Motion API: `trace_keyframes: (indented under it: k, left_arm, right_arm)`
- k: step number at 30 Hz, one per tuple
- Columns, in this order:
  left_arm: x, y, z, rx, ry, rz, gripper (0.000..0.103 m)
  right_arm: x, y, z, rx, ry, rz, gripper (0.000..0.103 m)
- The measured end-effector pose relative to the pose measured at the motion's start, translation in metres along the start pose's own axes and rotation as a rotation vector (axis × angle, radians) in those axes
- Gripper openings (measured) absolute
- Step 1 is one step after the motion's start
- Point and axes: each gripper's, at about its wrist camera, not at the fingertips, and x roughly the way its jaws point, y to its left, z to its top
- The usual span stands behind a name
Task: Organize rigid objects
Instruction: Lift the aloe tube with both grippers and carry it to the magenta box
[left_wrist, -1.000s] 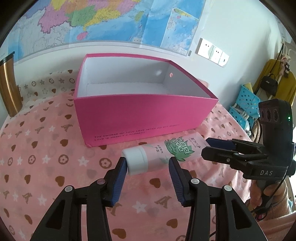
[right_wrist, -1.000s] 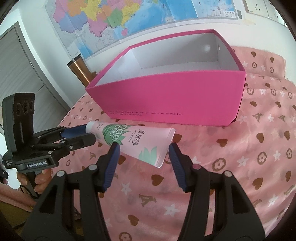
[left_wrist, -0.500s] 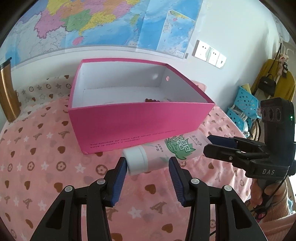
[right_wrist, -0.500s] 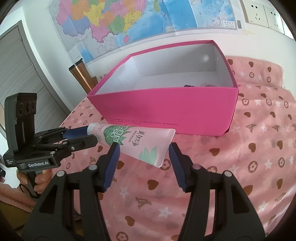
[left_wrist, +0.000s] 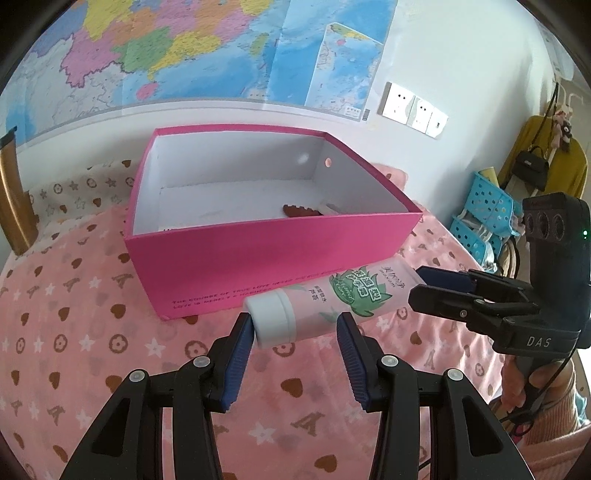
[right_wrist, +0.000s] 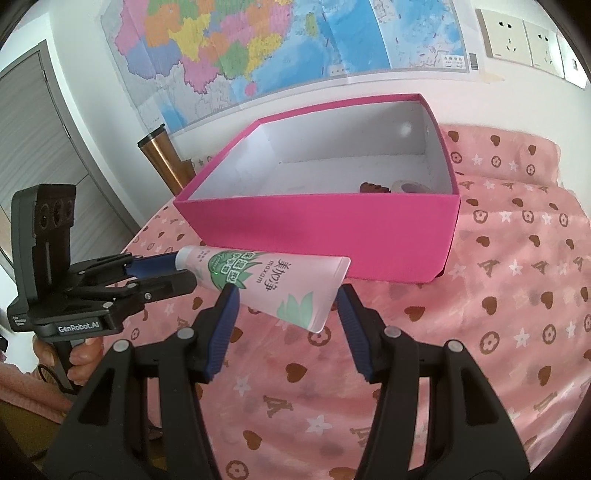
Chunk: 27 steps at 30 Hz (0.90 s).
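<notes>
I hold a pink tube (right_wrist: 273, 280) of cream between my two grippers, clear of the pink cloth (left_wrist: 74, 332) with its hearts and stars, just in front of the near wall of the pink box (left_wrist: 266, 258). My left gripper (left_wrist: 293, 321) is closed to a narrow gap on the white cap end. In the left wrist view the cap sits against the left pad and the tube's body runs up and to the right past the other pad. From the right wrist view the cap is pinched between that gripper's blue pad and its black finger. My right gripper (right_wrist: 287, 291) stands about half open, its two pads against the sides of the tube's wide, flat crimped end, which fills the space between them. The tube lies nearly level, label up, with green leaves and lettering showing. The box is open at the top, white inside. In its near right corner lie a small brown piece (left_wrist: 299, 211) and a pale roll (right_wrist: 408, 186); most of each is hidden by the wall. A copper tumbler (right_wrist: 162, 162) stands upright beyond the box's left end, near the wall, where a coloured map (left_wrist: 184, 48) hangs.
</notes>
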Motion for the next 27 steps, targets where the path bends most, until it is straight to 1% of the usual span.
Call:
trace_keyframes:
  k: [27]
  left_arm:
    - [0.002, -0.007, 0.012, 0.021, -0.022, -0.006, 0.046]
  right_arm:
    - [-0.012, -0.002, 0.013, -0.023, -0.043, -0.021, 0.058]
